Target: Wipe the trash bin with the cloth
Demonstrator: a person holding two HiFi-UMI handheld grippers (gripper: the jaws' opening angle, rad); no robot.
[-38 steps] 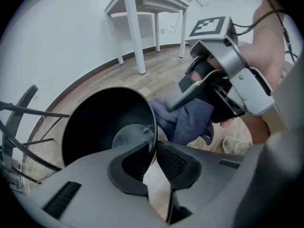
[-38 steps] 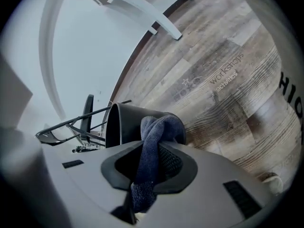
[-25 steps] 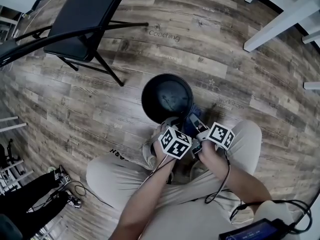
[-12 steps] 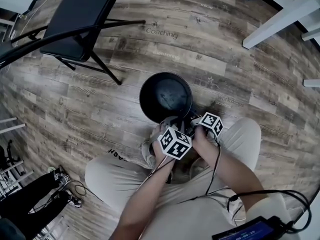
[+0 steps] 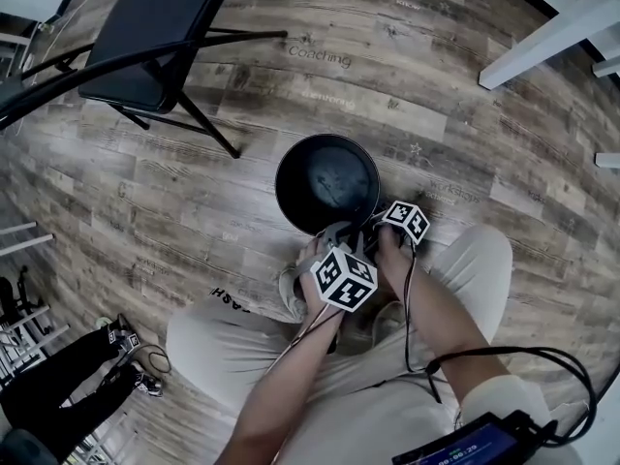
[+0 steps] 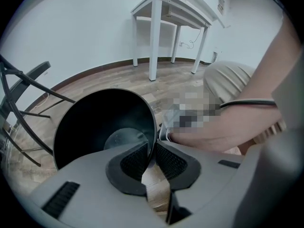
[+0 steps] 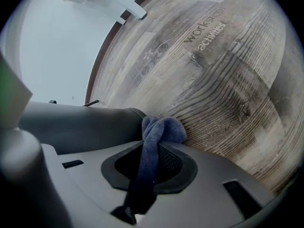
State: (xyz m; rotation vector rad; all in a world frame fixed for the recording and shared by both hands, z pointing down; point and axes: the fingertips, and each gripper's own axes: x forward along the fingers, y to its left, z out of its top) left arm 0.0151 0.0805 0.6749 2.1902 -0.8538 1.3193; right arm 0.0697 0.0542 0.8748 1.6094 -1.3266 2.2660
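stage: wiping under way, judged | left gripper (image 6: 153, 151) clamped on trash bin (image 6: 95, 127) rim | right gripper (image 7: 154, 151) pinches blue cloth (image 7: 162, 129) against outer wall | left: remaining wall, likely

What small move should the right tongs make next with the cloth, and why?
Probably slide the cloth sideways along the trash bin's outer wall. The right tongs pinch it low against that wall, near the floor, and the left tongs clamp the rim, so the bin should not tip.
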